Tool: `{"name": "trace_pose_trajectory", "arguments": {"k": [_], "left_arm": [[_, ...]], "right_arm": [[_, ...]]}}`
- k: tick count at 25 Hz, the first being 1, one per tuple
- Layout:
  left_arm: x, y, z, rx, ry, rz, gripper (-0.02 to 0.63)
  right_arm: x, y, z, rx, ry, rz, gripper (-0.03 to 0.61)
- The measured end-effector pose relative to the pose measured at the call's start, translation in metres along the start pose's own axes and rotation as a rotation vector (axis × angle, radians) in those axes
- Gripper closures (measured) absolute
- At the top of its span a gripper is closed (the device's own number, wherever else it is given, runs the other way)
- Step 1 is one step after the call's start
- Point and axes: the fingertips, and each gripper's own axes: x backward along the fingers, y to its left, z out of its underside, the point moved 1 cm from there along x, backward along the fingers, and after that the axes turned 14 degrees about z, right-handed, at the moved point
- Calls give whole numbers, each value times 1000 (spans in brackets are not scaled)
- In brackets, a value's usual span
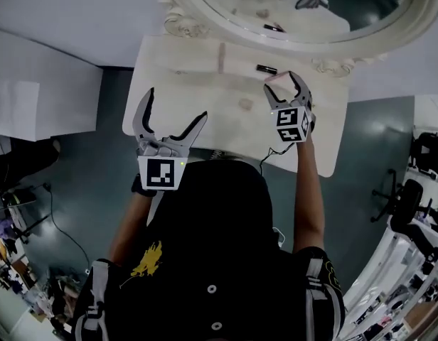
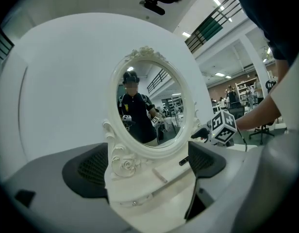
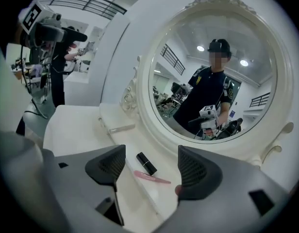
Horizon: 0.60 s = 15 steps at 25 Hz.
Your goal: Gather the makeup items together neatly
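Note:
A white vanity table (image 1: 169,69) carries the makeup items. A black lipstick (image 1: 266,69) (image 3: 146,163) lies on the raised shelf under the mirror, and a thin pink stick (image 3: 152,178) lies just in front of it. Farther left on the shelf rests a pale tube (image 1: 221,57) (image 3: 121,128) (image 2: 159,174). A small beige lump (image 1: 245,104) sits on the tabletop. My right gripper (image 1: 281,82) (image 3: 152,169) is open, its jaws straddling the pink stick and lipstick without pressing on them. My left gripper (image 1: 176,105) (image 2: 147,166) hangs open and empty over the table's near left part.
An oval mirror in an ornate white frame (image 1: 178,24) stands at the back of the table and reflects the person and grippers. The table's front edge (image 1: 226,155) is close to the person's body. Dark floor surrounds it, with office chairs (image 1: 411,197) at the right.

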Motion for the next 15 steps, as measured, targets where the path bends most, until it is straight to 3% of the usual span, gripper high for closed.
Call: {"name": "trace_pose_trajectory", "arguments": {"k": [3,7,12,15], "left_arm": [[11,9,4,1,6,-15,91],[21,12,14,98,-9,-62,92],[22,1,21,-3,73,1,92],[25,-5,19,3,76,11,91]], "right_arm": [[-29,6,13,14,40,-64,236],[-60,17,29,51,93,-180,258],[-90,26,51,68,187,-291,262],[-95,30,53,91,217,-314,275]]}}
